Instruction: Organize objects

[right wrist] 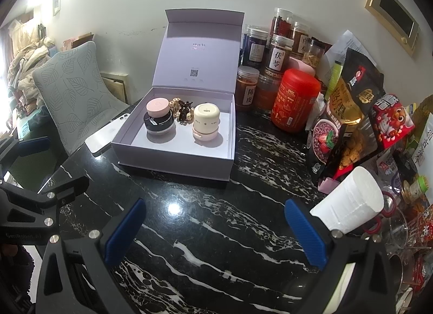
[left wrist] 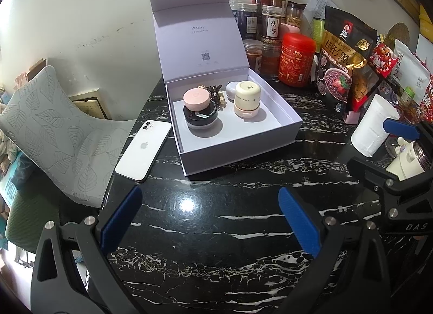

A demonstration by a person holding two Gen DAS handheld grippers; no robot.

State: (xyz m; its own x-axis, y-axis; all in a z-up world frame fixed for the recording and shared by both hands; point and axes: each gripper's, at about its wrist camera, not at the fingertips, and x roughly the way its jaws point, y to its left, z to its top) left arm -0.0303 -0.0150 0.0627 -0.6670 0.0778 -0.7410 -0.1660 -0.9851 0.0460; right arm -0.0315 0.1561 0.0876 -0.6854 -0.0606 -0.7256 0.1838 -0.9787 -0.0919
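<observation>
A pale gift box [left wrist: 238, 135] was seen on the black marble table [left wrist: 216, 219], its lid [left wrist: 197, 35] standing upright at the box's twelve o'clock side. Inside the box, a black jar with a pink cap [left wrist: 199, 112] was placed toward nine o'clock, a cream jar on a pink base [left wrist: 247, 101] toward three o'clock, and brown hair clips [left wrist: 215, 95] between the two. A small grey pot [left wrist: 232, 90] was partly hidden behind the cream jar, so its shape could only be guessed at. A white phone [left wrist: 143, 150] was laid face down just beside the box at its nine o'clock side. A red canister [right wrist: 296, 100] and a row of clear jars [right wrist: 278, 54] were stood near the wall at the box's two o'clock, and a white paper roll [right wrist: 349, 204] lay near four o'clock.

The left gripper [left wrist: 211, 219] was held wide apart above bare table, nothing between its blue pads. The right gripper [right wrist: 215, 232] was likewise spread wide and empty.
</observation>
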